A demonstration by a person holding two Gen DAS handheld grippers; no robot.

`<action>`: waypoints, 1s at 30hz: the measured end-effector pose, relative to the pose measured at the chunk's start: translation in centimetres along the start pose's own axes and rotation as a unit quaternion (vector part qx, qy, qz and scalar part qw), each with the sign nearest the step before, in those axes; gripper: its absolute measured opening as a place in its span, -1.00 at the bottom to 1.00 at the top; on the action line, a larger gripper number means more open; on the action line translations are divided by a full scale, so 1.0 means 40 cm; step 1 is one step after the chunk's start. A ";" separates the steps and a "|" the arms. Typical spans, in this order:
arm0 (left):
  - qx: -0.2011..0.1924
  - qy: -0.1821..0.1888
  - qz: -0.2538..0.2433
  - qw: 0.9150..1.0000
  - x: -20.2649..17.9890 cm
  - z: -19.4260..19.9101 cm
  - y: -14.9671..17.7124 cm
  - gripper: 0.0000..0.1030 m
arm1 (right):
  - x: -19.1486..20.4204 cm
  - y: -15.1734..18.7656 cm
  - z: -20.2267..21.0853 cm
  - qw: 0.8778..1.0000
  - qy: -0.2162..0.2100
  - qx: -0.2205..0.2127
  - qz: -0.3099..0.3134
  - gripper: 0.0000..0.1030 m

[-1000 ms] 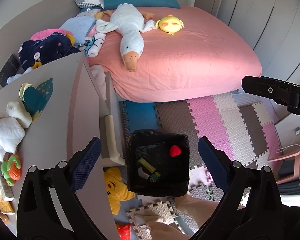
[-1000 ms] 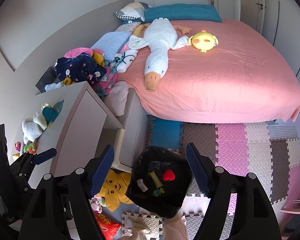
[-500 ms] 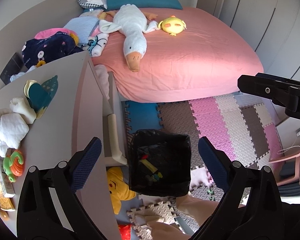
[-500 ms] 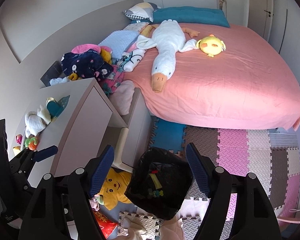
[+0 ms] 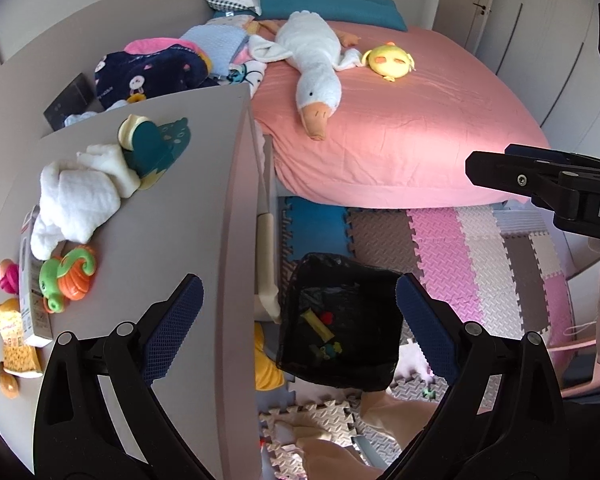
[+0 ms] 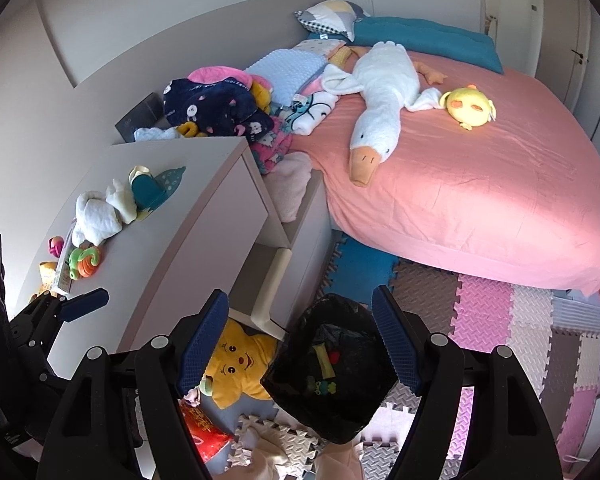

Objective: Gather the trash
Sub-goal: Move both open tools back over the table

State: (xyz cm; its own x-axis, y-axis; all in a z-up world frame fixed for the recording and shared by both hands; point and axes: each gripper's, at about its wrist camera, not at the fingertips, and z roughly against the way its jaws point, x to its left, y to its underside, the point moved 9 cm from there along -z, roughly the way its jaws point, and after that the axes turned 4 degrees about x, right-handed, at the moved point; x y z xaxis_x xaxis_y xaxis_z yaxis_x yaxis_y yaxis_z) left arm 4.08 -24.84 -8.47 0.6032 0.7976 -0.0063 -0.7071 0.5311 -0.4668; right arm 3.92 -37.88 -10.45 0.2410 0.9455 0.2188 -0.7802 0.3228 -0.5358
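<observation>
A black-lined trash bin [image 5: 340, 364] stands on the foam mat floor below both grippers and also shows in the right wrist view [image 6: 332, 408]. Inside lie a yellow stick, a small red piece and green bits. My left gripper [image 5: 300, 320] is open and empty, high above the bin beside the dresser edge. My right gripper [image 6: 300, 340] is open and empty above the bin. A snack packet [image 5: 14, 344] and a small carton [image 5: 30, 280] lie at the dresser top's near left.
The grey dresser [image 5: 172, 220] carries a white cloth [image 5: 80, 196], a green-orange toy [image 5: 66, 276] and a teal holder [image 5: 152, 148]. The pink bed [image 5: 400, 120] holds a goose plush [image 5: 316, 68]. A yellow plush [image 6: 240, 364] and red packet [image 6: 200, 432] lie on the floor.
A red piece that was in the air at the bin's mouth now lies inside the bin. Both grippers rose and shifted left, bringing more of the dresser top into view.
</observation>
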 end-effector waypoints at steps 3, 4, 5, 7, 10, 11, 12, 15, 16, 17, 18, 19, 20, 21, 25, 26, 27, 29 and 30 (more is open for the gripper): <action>0.000 -0.011 0.020 1.000 0.042 0.013 0.021 0.82 | 0.044 -0.001 -0.015 1.000 -0.009 0.005 0.017 0.45; 0.000 -0.015 0.027 1.000 0.057 0.018 0.028 0.82 | 0.060 -0.001 -0.019 1.000 -0.014 0.007 0.022 0.45; 0.000 -0.020 0.034 0.999 0.073 0.023 0.036 0.82 | 0.078 -0.002 -0.023 0.999 -0.021 0.009 0.028 0.45; 0.000 -0.028 0.049 0.998 0.104 0.032 0.051 0.82 | 0.116 -0.003 -0.028 0.999 -0.032 0.010 0.043 0.45; 0.000 -0.040 0.070 0.997 0.150 0.047 0.076 0.82 | 0.170 -0.006 -0.033 0.997 -0.038 0.008 0.065 0.51; 0.000 -0.044 0.076 0.996 0.165 0.053 0.084 0.82 | 0.188 -0.007 -0.033 0.997 -0.045 0.008 0.069 0.51; -0.001 -0.048 0.082 0.995 0.179 0.059 0.092 0.82 | 0.207 -0.009 -0.034 0.996 -0.053 0.006 0.072 0.52; -0.002 -0.060 0.102 0.993 0.223 0.075 0.117 0.82 | 0.262 -0.014 -0.038 0.994 -0.074 0.007 0.084 0.53; -0.002 -0.064 0.108 0.992 0.239 0.082 0.127 0.82 | 0.280 -0.012 -0.043 0.993 -0.076 0.012 0.090 0.54; -0.003 -0.068 0.115 0.991 0.254 0.088 0.135 0.82 | 0.300 -0.010 -0.048 0.992 -0.079 0.016 0.098 0.56; -0.004 -0.072 0.122 0.990 0.270 0.094 0.143 0.82 | 0.320 -0.009 -0.052 0.991 -0.081 0.018 0.106 0.56; -0.005 -0.076 0.129 0.989 0.286 0.100 0.150 0.82 | 0.336 -0.007 -0.058 0.990 -0.079 0.020 0.113 0.56; -0.006 -0.080 0.136 0.988 0.300 0.107 0.159 0.82 | 0.355 -0.006 -0.063 0.989 -0.081 0.022 0.120 0.56; -0.007 -0.084 0.143 0.986 0.317 0.114 0.168 0.82 | 0.374 -0.004 -0.067 0.988 -0.087 0.023 0.127 0.56; -0.009 -0.100 0.172 0.980 0.378 0.141 0.210 0.82 | 0.458 0.005 -0.083 0.981 -0.118 0.032 0.151 0.56; -0.009 -0.104 0.180 0.978 0.394 0.147 0.221 0.82 | 0.480 0.008 -0.085 0.979 -0.130 0.033 0.155 0.56; -0.009 -0.108 0.187 0.976 0.409 0.153 0.233 0.82 | 0.502 0.010 -0.087 0.976 -0.141 0.034 0.161 0.56; -0.008 -0.116 0.200 0.973 0.437 0.164 0.254 0.82 | 0.545 0.016 -0.093 0.971 -0.161 0.040 0.172 0.56; -0.008 -0.119 0.206 0.971 0.450 0.169 0.264 0.82 | 0.563 0.018 -0.096 0.969 -0.167 0.042 0.178 0.56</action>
State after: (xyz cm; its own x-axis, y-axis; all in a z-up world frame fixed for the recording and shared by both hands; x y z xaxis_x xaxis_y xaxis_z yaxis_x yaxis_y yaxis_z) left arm 4.97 -2.96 -7.55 0.1663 0.9860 0.0091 -0.8635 0.1501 -0.4815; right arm 11.01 -16.19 -9.03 -0.2406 0.9256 0.2921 -0.8273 -0.0383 -0.5604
